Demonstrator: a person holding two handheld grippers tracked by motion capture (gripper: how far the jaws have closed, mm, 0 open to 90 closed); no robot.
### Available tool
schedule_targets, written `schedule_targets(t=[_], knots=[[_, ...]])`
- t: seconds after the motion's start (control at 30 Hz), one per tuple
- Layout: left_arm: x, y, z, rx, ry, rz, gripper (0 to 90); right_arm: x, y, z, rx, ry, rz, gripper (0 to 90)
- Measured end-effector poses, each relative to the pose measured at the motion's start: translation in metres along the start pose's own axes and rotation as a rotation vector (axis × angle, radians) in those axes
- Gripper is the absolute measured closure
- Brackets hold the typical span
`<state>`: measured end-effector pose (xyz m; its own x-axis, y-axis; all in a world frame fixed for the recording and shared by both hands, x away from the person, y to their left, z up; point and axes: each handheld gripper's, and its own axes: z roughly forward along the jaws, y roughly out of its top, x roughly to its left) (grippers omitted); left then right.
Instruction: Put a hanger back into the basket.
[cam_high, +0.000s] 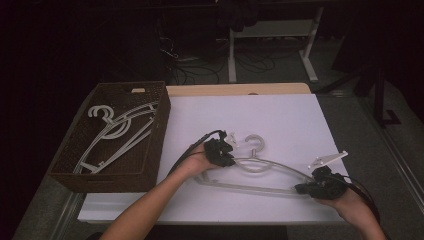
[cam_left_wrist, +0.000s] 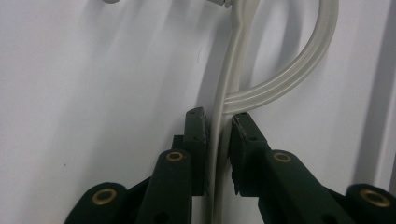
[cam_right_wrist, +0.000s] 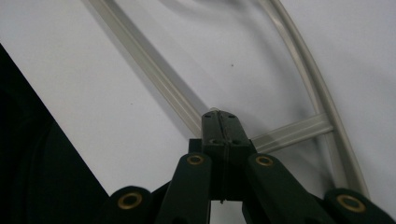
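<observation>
Left tongs (cam_left_wrist: 218, 122) and right tongs (cam_right_wrist: 226, 119) both pinching the clear hanger (cam_high: 260, 172) on the white table (cam_high: 280, 115).

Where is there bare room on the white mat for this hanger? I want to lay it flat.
Free: the mat between the basket and its right edge, beyond the hanger. Crowded: the near strip, where the left gripper and right gripper clamp the hanger.

One pale translucent plastic clothes hanger (cam_high: 260, 170) lies on the white-covered desk (cam_high: 280, 115). One dark brown woven rectangular basket (cam_high: 150, 150) stands at the desk's left edge, and at least two more pale hangers (cam_high: 112, 132) lie tangled inside it; their exact number cannot be told. Two black handheld grippers are at work, the left gripper (cam_high: 222, 152) and the right gripper (cam_high: 305, 189).
</observation>
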<state>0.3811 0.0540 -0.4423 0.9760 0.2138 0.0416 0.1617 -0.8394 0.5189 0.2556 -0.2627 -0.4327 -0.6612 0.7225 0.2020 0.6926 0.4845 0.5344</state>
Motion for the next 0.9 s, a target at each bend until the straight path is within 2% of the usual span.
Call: schedule_targets(t=[0.1, 0.17, 0.2, 0.3, 0.4, 0.47, 0.5, 0.53, 0.6, 0.73, 0.9], knots=[[-0.001, 0.0, -0.001, 0.01, -0.004, 0.02, 79.5, 0.0, 0.001, -0.001, -0.004, -0.004, -0.003, 89.4], [-0.001, -0.001, -0.003, 0.016, -0.022, 0.012, 80.8, -0.001, 0.002, -0.002, -0.016, -0.02, -0.006, 89.4], [-0.001, -0.002, -0.004, 0.016, -0.014, -0.01, 81.5, -0.002, 0.003, -0.002, -0.02, -0.025, -0.008, 89.3], [0.003, -0.007, -0.011, -0.001, -0.006, -0.032, 81.6, -0.004, 0.008, -0.005, -0.045, -0.022, -0.012, 88.4], [0.009, -0.011, -0.024, -0.026, 0.032, -0.075, 81.6, -0.004, 0.015, -0.007, -0.071, -0.021, -0.016, 83.4], [0.014, -0.013, -0.033, -0.041, 0.057, -0.108, 81.7, -0.004, 0.02, -0.007, -0.096, -0.027, -0.019, 76.9], [0.017, -0.014, -0.039, -0.049, 0.071, -0.123, 81.7, -0.003, 0.023, -0.006, -0.11, -0.031, -0.019, 68.7], [0.019, -0.014, -0.044, -0.055, 0.084, -0.139, 81.7, -0.003, 0.025, -0.006, -0.127, -0.041, -0.022, 66.9], [0.024, -0.015, -0.055, -0.072, 0.106, -0.166, 81.8, -0.002, 0.03, -0.003, -0.136, -0.021, -0.022, 57.6], [0.029, -0.014, -0.076, -0.11, 0.156, -0.216, 81.8, 0.001, 0.041, 0.005, -0.171, -0.061, -0.035, 38.9], [0.033, -0.01, -0.107, -0.153, 0.207, -0.269, 81.8, 0.0, 0.053, 0.014, -0.199, -0.08, -0.03, 22.3]])
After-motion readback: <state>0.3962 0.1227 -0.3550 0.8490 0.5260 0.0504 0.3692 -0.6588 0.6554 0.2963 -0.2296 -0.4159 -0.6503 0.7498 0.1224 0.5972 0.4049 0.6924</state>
